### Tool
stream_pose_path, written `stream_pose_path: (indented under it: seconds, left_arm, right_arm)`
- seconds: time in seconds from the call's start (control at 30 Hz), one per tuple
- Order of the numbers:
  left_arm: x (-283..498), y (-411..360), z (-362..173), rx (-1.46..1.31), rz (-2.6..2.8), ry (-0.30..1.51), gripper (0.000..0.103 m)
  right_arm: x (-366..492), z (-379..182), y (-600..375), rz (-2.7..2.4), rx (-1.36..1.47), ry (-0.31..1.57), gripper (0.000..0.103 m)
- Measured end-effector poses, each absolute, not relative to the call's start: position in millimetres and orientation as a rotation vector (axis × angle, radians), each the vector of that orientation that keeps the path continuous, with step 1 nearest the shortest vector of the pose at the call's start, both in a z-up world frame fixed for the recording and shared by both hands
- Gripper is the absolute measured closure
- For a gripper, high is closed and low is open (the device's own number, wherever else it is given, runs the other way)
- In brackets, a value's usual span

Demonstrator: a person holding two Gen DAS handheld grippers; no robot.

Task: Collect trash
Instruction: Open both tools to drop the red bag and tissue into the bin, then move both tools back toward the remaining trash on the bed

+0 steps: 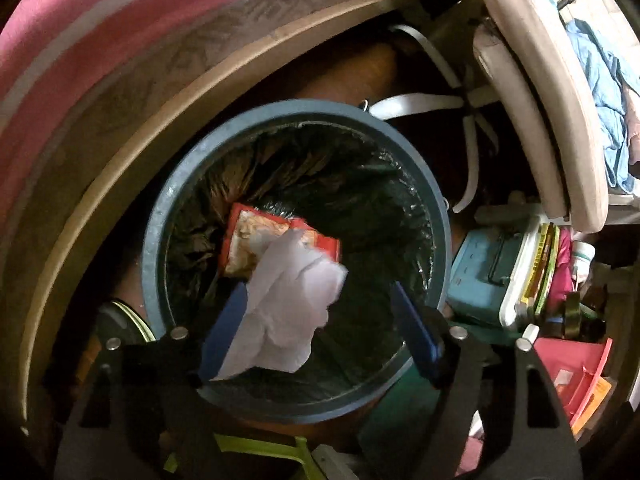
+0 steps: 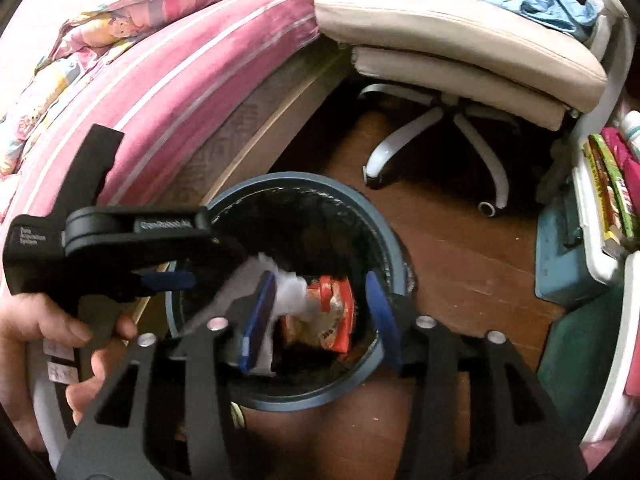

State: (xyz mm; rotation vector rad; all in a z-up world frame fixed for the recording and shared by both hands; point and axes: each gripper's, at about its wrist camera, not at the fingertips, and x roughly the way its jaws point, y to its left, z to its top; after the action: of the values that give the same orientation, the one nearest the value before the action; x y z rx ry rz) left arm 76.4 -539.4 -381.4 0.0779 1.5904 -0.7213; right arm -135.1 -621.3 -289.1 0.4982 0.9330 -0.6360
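A round blue trash bin [image 1: 160,216] with a black liner stands on the wooden floor; it also shows in the right wrist view [image 2: 384,232]. An orange snack packet [image 1: 320,244] lies inside it, also seen in the right wrist view [image 2: 340,320]. My left gripper [image 1: 320,320] is open right above the bin's mouth. A white crumpled tissue [image 1: 292,304] lies loose against its left finger [image 1: 224,332], over the packet. My right gripper [image 2: 320,312] is open and empty above the bin; the tissue [image 2: 292,292] shows between its fingers. The left gripper [image 2: 168,280] shows at the bin's left rim.
A pink-sheeted bed [image 2: 172,80] runs along the left. A beige office chair [image 2: 460,44] with a white star base stands behind the bin. A teal case [image 1: 484,272], books and a pink box [image 1: 576,372] crowd the right side.
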Motion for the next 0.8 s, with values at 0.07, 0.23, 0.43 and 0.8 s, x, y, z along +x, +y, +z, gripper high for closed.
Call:
stream_pose_path:
  seconds: [0.07, 0.23, 0.43, 0.8]
  left_arm:
    - [74.0, -539.0, -369.4, 0.088, -0.740, 1.564, 0.028]
    - [71.0, -530.3, -332.5, 0.076, -0.759, 1.483, 0.021]
    - [73.3, -482.7, -270.8, -0.055, -0.752, 1.367, 0.017]
    - [94.2, -350.8, -156.7, -0.353, -0.690, 1.136, 0.015]
  right_arm:
    - [-141.2, -279.5, -618.7, -0.641, 0.502, 0.898, 0.041]
    - [-145.4, -245.5, -606.8, -0.634, 0.468, 0.797, 0.022]
    - [-134.5, -191.3, -580.0, -0.581, 0.424, 0.687, 0.014]
    - [-93.7, -84.7, -487.3, -0.365, 0.277, 0.547, 0.010]
